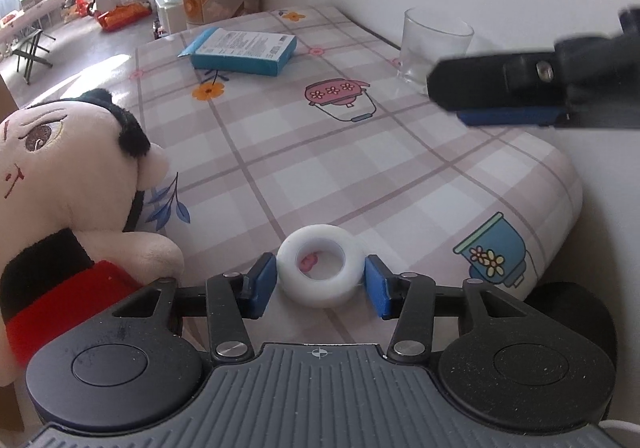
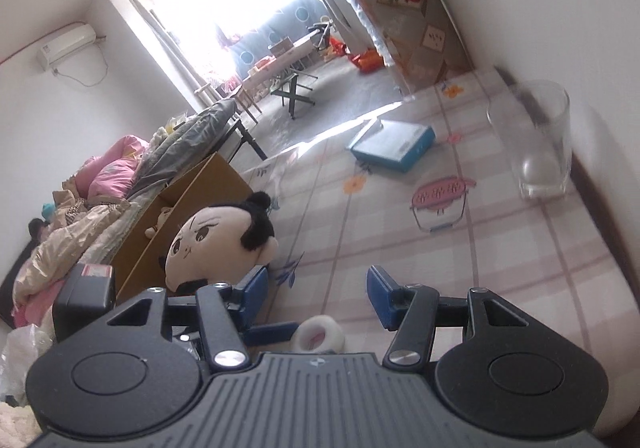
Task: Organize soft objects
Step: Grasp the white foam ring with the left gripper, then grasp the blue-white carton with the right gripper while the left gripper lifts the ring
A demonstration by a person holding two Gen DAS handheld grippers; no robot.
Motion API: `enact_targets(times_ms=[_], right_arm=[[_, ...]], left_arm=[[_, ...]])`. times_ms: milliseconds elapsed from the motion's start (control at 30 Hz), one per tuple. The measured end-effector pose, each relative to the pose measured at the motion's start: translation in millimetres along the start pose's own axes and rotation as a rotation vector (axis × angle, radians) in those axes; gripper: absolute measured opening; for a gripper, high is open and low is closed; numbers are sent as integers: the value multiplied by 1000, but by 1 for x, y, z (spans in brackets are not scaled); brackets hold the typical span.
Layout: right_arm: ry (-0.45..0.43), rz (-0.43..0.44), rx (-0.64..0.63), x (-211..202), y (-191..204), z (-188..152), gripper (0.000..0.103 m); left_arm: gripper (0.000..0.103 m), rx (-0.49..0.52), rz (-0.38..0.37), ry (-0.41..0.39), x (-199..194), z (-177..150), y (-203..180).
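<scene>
Two blue pads of our left hand-held gripper (image 1: 320, 284) stand apart around the white ring (image 1: 319, 271), lying flat, hole up, near the tabletop (image 1: 400, 176) edge. Our right hand-held gripper (image 2: 316, 296) is open in the air; plush doll (image 1: 68, 184) just left.

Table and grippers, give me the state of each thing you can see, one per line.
Left gripper: open, fingers either side of the white ring, not clamped.
White ring: lying flat on the tablecloth.
Right gripper: open, holding nothing.
Plush doll: at the table edge, head tilted.
Glass: upright, empty.
Blue box: lying flat, end flap open.
</scene>
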State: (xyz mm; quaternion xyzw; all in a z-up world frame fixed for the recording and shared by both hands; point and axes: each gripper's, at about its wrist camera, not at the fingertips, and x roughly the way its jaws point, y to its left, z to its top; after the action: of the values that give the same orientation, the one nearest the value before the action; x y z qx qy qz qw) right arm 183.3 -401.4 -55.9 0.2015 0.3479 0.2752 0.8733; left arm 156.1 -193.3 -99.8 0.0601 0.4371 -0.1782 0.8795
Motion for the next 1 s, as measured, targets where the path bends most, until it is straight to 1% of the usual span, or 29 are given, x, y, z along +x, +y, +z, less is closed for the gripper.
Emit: enact_targets(times_ms=[133, 267, 367, 400, 433, 467, 500, 567, 633, 700, 800, 933, 1000], right_arm=[[-22, -19, -57, 2, 9, 12, 58], [-39, -39, -120, 12, 17, 31, 59], [-33, -40, -188, 28, 22, 50, 71], [-25, -42, -224, 37, 24, 57, 78], [-22, -51, -258, 46, 27, 64, 82], [-17, -70, -291, 56, 29, 71, 84], [2, -85, -332, 69, 32, 78, 89], [29, -123, -409, 96, 37, 90, 94], [91, -146, -499, 127, 41, 102, 101], [141, -195, -566, 161, 43, 114, 103], [231, -255, -614, 210, 37, 127, 103], [324, -350, -679, 266, 26, 134, 103], [362, -383, -689, 287, 18, 135, 103]], left_arm=[[47, -11, -17, -12, -7, -2, 3], [47, -25, -48, -42, -28, -1, 9], [47, -47, -58, -110, -58, 3, 21], [47, -59, -54, -135, -69, 5, 26], [47, -71, -45, -159, -79, 6, 32], [47, -85, -30, -187, -90, 9, 39], [47, -98, -16, -211, -99, 10, 45], [47, -128, 9, -255, -116, 12, 59], [47, -152, 25, -291, -130, 13, 72], [47, -171, 47, -319, -140, 13, 84], [47, -209, 77, -336, -143, 12, 100], [47, -255, 82, -330, -141, 9, 119], [47, -272, 88, -329, -143, 6, 129]])
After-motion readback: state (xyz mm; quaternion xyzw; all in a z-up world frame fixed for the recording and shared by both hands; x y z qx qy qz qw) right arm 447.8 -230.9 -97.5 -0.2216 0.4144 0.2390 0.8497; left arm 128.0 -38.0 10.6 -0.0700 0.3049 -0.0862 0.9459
